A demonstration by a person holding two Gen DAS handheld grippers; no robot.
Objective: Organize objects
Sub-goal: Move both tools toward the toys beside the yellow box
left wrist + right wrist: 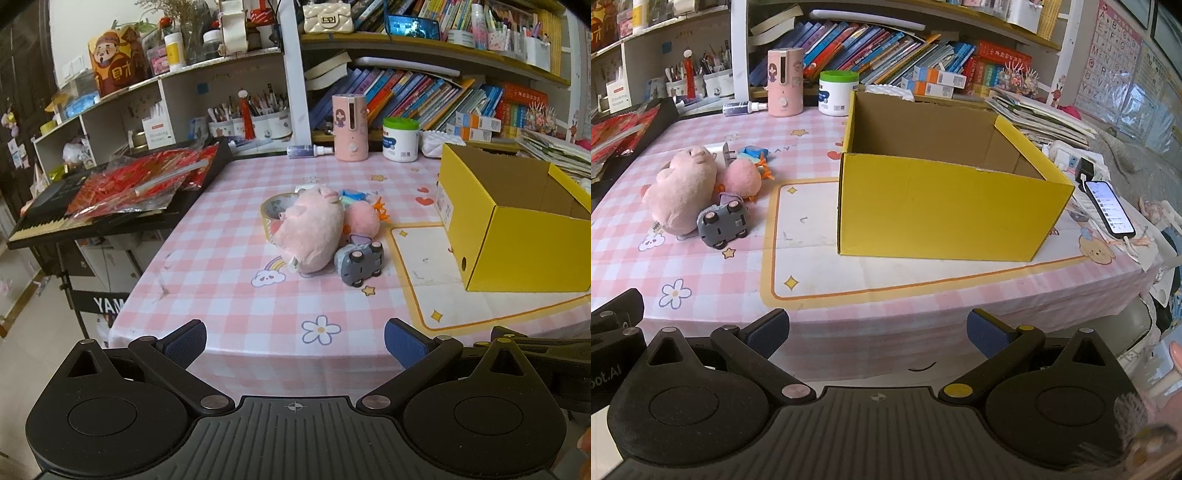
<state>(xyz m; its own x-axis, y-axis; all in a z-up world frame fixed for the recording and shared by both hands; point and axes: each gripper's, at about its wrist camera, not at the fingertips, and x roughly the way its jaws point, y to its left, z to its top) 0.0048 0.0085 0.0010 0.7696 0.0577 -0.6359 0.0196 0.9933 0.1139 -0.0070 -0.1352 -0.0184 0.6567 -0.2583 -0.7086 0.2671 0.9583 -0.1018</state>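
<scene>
A lived-in home, likely a child's study corner: a table (701,280) under a pink checked cartoon cloth, shelves crammed with children's books (406,92) and pen pots (243,122), an alphabet poster (1108,59) on the wall, a keyboard (48,221) alongside, and plush toys (310,229) lying about.

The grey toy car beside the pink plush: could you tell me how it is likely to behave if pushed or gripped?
The grey toy car lies tipped with its wheels showing, so a push would probably slide or flip it rather than roll it. It looks like hard plastic, likely stiff and light. It leans against the pink plush, which may shift when the car is lifted.
</scene>
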